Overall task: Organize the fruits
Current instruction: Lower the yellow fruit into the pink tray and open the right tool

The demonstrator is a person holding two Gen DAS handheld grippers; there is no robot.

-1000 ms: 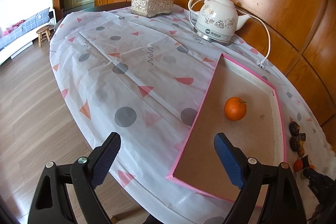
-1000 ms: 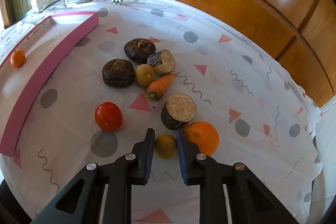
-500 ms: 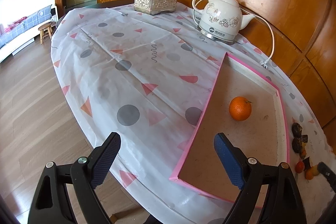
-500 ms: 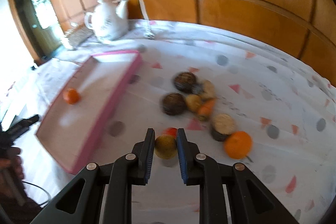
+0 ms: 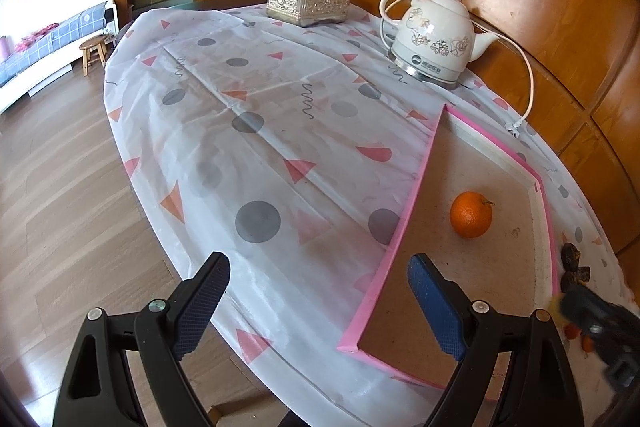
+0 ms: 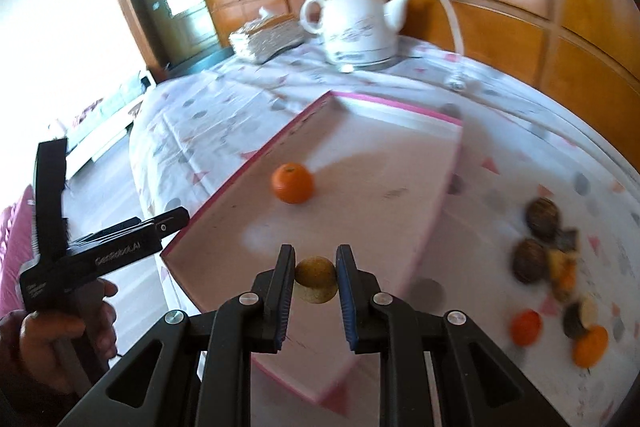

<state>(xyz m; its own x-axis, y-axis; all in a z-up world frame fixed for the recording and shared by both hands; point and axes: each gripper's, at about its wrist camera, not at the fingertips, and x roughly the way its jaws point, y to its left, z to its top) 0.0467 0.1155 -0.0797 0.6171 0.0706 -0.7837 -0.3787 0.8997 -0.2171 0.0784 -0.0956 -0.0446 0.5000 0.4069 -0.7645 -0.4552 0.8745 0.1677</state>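
Note:
My right gripper [image 6: 315,277] is shut on a small yellow-brown round fruit [image 6: 316,281] and holds it above the near part of the pink-rimmed tray [image 6: 240,173]. An orange [image 6: 292,183] lies inside that tray; the left wrist view shows the same orange [image 5: 471,214] within the tray [image 5: 404,223]. My left gripper [image 5: 318,301] is open and holds nothing, near the table's edge beside the tray's corner. The right gripper [image 5: 592,323] shows blurred at the right edge of the left wrist view. A blurred pile of produce [image 6: 556,267] lies right of the tray.
A white kettle [image 5: 436,39] with its cord and a silver tissue box [image 5: 308,1] stand at the table's far side by the wood-panelled wall. A patterned white cloth [image 5: 256,131] covers the table. A hand holds the left gripper [image 6: 100,251] at the left.
My right gripper has lifted the yellow-brown fruit off the cloth and carried it left from the pile to above the tray. The left gripper has stayed in place.

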